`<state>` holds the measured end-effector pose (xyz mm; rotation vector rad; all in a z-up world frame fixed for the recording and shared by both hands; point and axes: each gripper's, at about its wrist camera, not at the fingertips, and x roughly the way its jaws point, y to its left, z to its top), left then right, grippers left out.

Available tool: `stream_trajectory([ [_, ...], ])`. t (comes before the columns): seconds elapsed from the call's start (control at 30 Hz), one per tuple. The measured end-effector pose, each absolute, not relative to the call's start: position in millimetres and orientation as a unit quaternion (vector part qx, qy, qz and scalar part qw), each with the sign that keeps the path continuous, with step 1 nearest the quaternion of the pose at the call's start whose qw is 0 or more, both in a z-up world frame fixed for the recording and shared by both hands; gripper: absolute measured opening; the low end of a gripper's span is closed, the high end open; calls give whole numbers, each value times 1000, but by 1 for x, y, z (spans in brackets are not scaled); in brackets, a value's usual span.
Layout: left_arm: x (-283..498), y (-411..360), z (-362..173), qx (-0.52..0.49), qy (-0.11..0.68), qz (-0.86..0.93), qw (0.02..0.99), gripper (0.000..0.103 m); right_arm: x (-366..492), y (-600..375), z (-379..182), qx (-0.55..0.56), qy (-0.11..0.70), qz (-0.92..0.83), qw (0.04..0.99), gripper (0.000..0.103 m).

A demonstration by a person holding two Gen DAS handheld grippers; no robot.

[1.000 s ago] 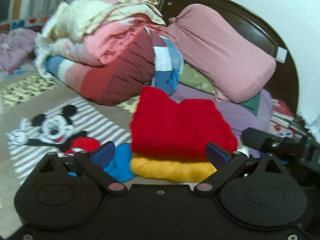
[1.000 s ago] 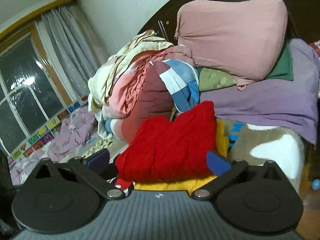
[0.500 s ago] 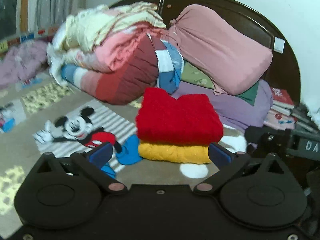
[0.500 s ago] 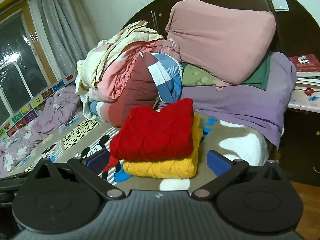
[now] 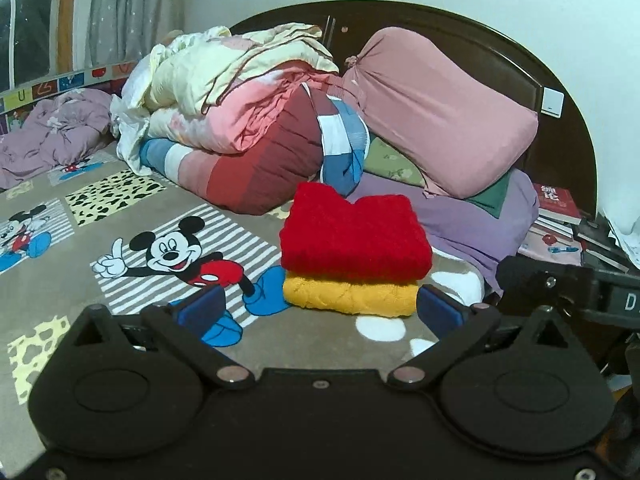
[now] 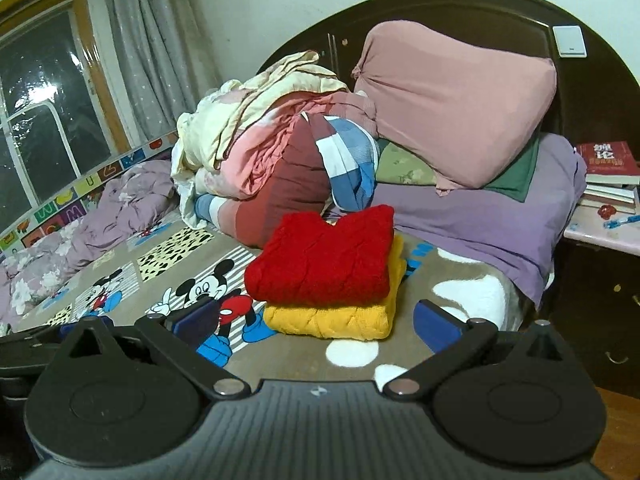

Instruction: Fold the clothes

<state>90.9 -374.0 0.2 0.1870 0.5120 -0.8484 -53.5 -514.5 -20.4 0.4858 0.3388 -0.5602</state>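
A folded red sweater (image 5: 352, 236) lies on top of a folded yellow sweater (image 5: 348, 298) on the bed's Mickey Mouse blanket (image 5: 120, 280). The same stack shows in the right wrist view, the red sweater (image 6: 324, 256) over the yellow sweater (image 6: 332, 320). My left gripper (image 5: 318, 312) is open and empty, a short way in front of the stack. My right gripper (image 6: 316, 320) is open and empty, also in front of the stack and apart from it.
A heap of rolled quilts (image 5: 240, 120) and a pink pillow (image 5: 436, 112) rest against the dark headboard (image 5: 560, 92) behind the stack. A purple sheet (image 6: 480, 216) lies to the right. Books (image 6: 608, 168) sit on a bedside stand. A purple quilt (image 6: 80, 216) lies far left.
Both grippers have pulled back from the stack, which now looks smaller and farther away. Both stayed open and empty. The sweaters have not moved.
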Motion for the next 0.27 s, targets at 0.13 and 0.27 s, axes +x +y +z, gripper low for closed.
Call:
stream_trajectory([
  [0.13, 84, -369, 2, 91, 244, -405, 876, 103, -61, -508, -17, 230, 165, -269, 920, 103],
  [0.27, 76, -363, 5, 83, 233, -406, 880, 103, -67, -505, -14, 233, 163, -265, 921, 103],
])
